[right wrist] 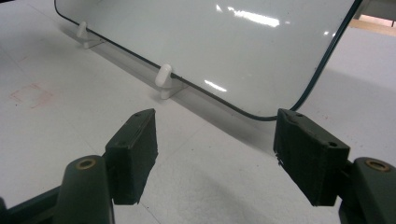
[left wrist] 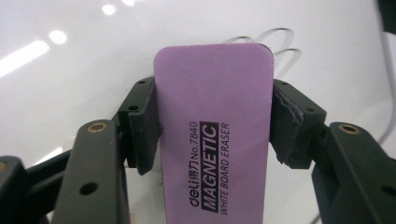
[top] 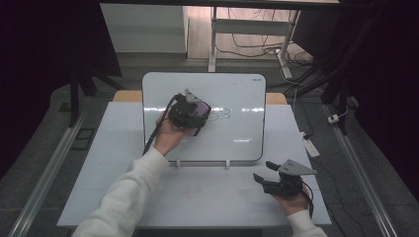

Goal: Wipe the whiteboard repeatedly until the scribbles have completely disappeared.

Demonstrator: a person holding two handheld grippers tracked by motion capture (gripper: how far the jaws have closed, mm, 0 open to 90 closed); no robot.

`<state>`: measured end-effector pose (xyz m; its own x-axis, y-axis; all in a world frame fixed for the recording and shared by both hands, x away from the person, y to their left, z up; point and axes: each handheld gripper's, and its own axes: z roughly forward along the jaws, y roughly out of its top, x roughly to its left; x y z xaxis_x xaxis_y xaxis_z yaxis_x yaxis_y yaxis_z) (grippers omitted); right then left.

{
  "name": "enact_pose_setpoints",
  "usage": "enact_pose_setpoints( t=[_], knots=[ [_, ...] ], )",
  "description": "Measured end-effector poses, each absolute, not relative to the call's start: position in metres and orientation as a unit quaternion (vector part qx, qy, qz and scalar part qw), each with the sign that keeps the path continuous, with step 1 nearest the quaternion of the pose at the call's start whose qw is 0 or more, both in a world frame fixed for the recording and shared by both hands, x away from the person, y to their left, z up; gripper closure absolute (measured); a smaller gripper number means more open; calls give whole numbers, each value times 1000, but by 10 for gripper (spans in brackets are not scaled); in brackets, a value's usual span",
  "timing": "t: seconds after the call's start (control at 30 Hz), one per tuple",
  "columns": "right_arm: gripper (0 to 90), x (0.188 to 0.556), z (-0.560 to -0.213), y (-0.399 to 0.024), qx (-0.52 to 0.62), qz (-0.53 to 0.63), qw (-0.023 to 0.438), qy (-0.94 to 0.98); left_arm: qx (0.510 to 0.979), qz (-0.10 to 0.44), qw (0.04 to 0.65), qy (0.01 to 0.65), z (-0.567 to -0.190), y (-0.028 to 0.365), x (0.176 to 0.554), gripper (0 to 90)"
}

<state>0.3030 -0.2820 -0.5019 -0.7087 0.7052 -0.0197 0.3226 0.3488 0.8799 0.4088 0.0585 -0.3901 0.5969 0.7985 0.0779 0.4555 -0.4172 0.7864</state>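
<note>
While the whiteboard (top: 232, 133) leans upright on the tabletop (top: 123, 148):
Left tool (top: 197, 114): clamped on the purple eraser (left wrist: 215, 135), pads pressing both its long sides.
Eraser place: against the board face, just beside looping pen marks (top: 221, 115).
Right tool (top: 264, 171): jaws parted, nothing between them, low over the tabletop near the board's lower right corner.
</note>
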Motion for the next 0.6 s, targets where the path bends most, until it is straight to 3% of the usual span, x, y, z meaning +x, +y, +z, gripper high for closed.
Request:
enact_pose_setpoints(
  t=[0.2, 0.47, 0.6],
  knots=[
    [298, 303, -502, -284, 325, 470, 205, 795, 824, 237, 362, 366, -393, 42, 407, 406],
    [298, 302, -502, -287, 330, 471, 209, 791, 776, 275, 371, 430, -370, 115, 410, 407],
    [299, 302, -501, -288, 331, 470, 211, 790, 759, 264, 391, 449, -367, 133, 414, 407]
  ],
)
